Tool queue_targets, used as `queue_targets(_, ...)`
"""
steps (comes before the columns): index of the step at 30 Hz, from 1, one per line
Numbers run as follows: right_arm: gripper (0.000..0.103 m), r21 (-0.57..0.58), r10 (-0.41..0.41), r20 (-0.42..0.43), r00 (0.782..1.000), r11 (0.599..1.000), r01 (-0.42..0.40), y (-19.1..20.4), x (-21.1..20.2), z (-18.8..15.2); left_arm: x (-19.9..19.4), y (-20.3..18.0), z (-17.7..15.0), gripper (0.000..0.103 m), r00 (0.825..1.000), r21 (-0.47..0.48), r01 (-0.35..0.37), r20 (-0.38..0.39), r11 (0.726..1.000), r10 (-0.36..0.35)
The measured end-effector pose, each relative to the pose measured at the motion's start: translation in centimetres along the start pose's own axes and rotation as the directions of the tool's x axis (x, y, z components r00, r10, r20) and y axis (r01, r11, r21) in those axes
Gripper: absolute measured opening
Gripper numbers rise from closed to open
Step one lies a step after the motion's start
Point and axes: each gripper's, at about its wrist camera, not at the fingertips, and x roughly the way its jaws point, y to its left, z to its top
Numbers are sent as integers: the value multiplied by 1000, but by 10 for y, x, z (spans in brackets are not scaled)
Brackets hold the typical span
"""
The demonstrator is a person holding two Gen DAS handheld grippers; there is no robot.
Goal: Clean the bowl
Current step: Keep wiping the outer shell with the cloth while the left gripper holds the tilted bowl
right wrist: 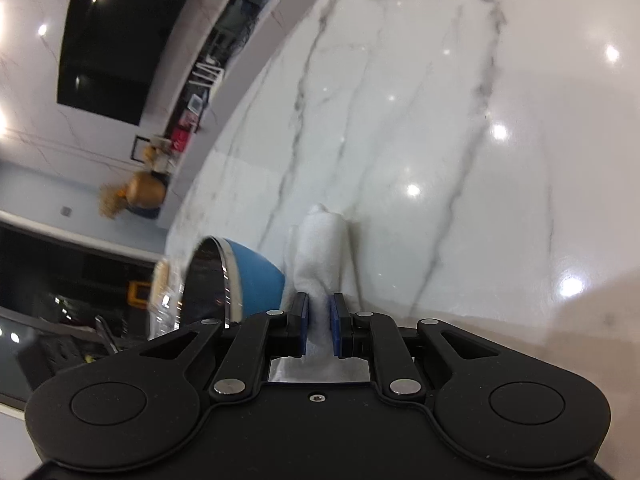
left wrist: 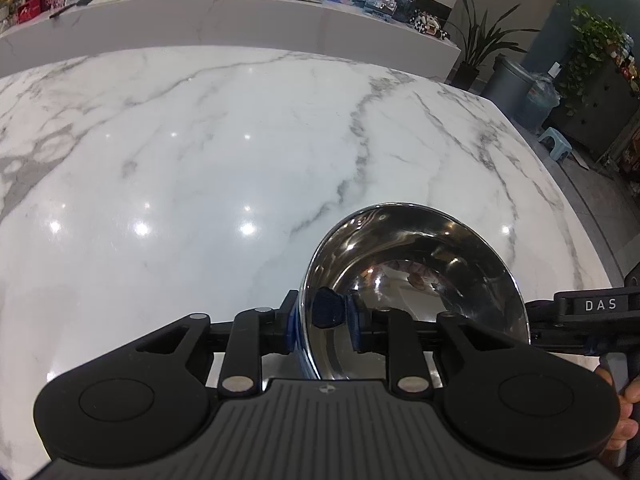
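**Bowl pinched at the rim, cloth in the other jaws**

From my left wrist view, my left gripper (left wrist: 322,320) is clamped on the rim of the round steel bowl with the blue outside (left wrist: 416,280): one blue pad (left wrist: 352,326) sits inside the shiny wall, the other finger outside it. The bowl is tipped up on its side, its mouth facing the camera. Beyond it spreads the glossy white marble tabletop with grey veins (left wrist: 200,152).

From my right wrist view, my right gripper (right wrist: 319,320) is closed tight on a rolled white cloth (right wrist: 320,248), which sticks out ahead between the pads. The cloth sits just beside the bowl's blue outer wall; I cannot tell if they touch.
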Motion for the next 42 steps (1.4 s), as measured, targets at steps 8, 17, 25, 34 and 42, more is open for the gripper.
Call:
queue_targets(8, 11, -2, -7, 4, 1000, 1000, 7, 14, 4, -3, -2, -8, -8, 38, 999, -2, 10, -42, 1000, -10)
queue_targets(17, 11, -7, -5, 5, 1000, 1000, 5, -3, 8, -8, 2, -5, -6, 28, 999, 29, -6, -41, 1000, 7)
queue_targets(25, 12, 31, 97, 92, 991, 995, -100, -2, -6, -10, -1, 6, -1, 13, 1000, 39, -10, -3, 999, 10)
queue_targets(34, 12, 30, 168, 94, 981, 985, -171, -9, -12, -10, -2, 11, 1, 13, 1000, 40, -3, 19, 999, 2)
queue_targets(42, 12, 46, 147, 61, 987, 988, -150, -15, -13, -11, 0, 10, 3, 14, 1000, 36, -11, 28, 999, 10)
